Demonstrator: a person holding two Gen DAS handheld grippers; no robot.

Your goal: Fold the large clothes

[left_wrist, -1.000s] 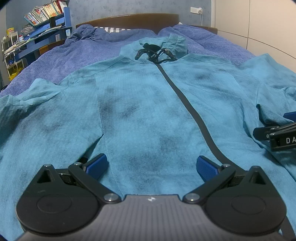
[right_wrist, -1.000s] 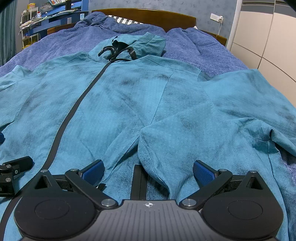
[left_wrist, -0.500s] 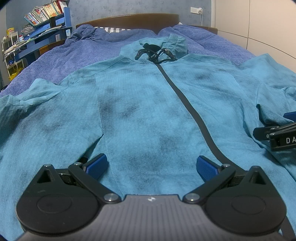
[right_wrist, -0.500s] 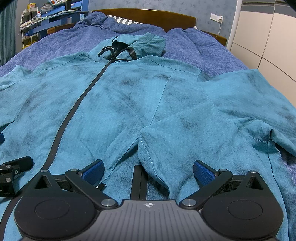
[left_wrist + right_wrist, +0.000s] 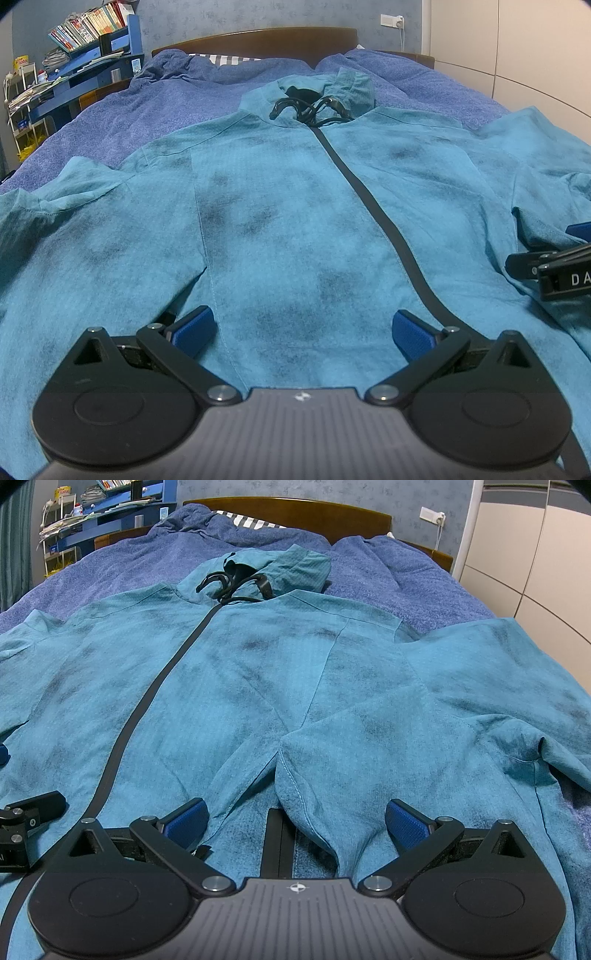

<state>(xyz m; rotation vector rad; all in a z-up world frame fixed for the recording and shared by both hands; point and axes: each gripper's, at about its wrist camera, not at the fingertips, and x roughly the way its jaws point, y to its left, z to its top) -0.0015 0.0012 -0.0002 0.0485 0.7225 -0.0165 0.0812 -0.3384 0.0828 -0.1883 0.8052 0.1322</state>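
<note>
A large teal zip jacket (image 5: 288,206) lies face up and spread out on the bed, also in the right wrist view (image 5: 258,686). Its black zip (image 5: 373,206) runs up the middle to a collar with black cords (image 5: 306,105). My left gripper (image 5: 301,328) is open and empty over the hem, left of the zip. My right gripper (image 5: 295,821) is open and empty over the hem, straddling the right sleeve's cuff (image 5: 314,794), which lies folded in over the body. Each gripper shows at the edge of the other's view.
A purple-blue blanket (image 5: 155,110) covers the bed under the jacket. A wooden headboard (image 5: 258,40) stands at the far end. A blue shelf with books (image 5: 92,44) is at the far left. White wardrobe doors (image 5: 535,554) are on the right.
</note>
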